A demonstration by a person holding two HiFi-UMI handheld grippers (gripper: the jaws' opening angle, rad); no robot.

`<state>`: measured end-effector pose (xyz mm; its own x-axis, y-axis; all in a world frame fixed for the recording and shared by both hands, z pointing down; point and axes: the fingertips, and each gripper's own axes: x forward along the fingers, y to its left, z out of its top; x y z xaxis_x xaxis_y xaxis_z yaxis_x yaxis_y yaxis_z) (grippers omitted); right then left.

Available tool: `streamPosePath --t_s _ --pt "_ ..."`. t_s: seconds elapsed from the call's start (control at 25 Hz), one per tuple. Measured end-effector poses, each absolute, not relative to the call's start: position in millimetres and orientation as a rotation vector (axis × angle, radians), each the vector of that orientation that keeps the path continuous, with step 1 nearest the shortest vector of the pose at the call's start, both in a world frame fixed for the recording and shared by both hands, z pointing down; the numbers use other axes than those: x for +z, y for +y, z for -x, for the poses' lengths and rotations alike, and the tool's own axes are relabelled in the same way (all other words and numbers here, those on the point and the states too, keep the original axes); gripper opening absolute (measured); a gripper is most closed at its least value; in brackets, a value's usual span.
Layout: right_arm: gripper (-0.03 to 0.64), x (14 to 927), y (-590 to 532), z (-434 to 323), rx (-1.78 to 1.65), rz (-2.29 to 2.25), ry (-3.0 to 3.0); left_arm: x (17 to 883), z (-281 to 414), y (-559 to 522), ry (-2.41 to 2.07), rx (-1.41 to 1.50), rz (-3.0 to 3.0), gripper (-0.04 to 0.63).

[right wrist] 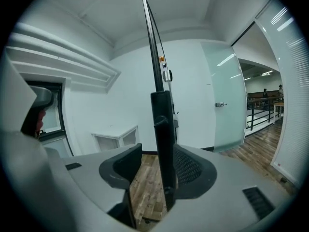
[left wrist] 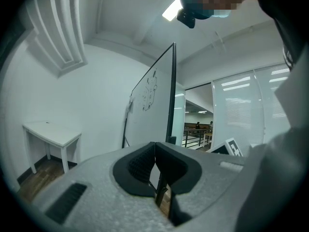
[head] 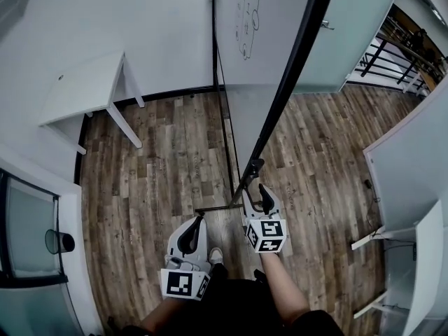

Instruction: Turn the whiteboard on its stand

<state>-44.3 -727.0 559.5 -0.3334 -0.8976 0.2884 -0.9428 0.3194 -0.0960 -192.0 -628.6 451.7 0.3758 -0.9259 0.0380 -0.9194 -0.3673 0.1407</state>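
1. The whiteboard point(head: 262, 61) stands on its stand on the wooden floor point(head: 161, 180), straight ahead of the person; from above it shows nearly edge-on, its dark side edge point(head: 285, 79) running away from the grippers and up.
2. The relation that matters is that this dark edge is upright, while the right gripper point(head: 254, 190) meets it roughly level and slightly nose-down; the edge's long axis therefore crosses the jaws squarely, which suits a sideways push or pull to swing the board.
3. The right gripper is clearly the nearer one; its tips sit at the low end of the edge, just above the stand's floor bar point(head: 217, 208).
4. In the right gripper view the jaws stand wide apart with the dark edge point(right wrist: 163, 129) between them; it lies right against the right-hand pad point(right wrist: 190, 170) and well clear of the left-hand pad point(right wrist: 123, 166); nothing is clamped, so the fingers are released around the edge, not grasping it.
5. The left gripper point(head: 194, 222) hangs near the person's body, left of the stand and apart from the board; in its own view the pads point(left wrist: 145, 161) meet with nothing between them, so it is clenched and empty; the whiteboard point(left wrist: 152, 105) shows beyond it, untouched.
6. Judgement: the turn looks ready to begin; the right jaws must first close on the edge, or the board may slip free.
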Motion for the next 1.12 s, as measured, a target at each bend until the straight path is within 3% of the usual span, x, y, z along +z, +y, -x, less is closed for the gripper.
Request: streamPosePath --t_s 0.32,1.12 --pt "0.208 585.1 -771.9 50.6 0.382 -1.692 -2.33 456.2 200.5 -644.8 -1.695 -0.066 -2.461 0.017" --pt "0.195 601.5 -803.3 53.2 0.37 -1.681 -2.303 463.2 208.8 -636.3 -1.722 -0.073 -2.426 0.017"
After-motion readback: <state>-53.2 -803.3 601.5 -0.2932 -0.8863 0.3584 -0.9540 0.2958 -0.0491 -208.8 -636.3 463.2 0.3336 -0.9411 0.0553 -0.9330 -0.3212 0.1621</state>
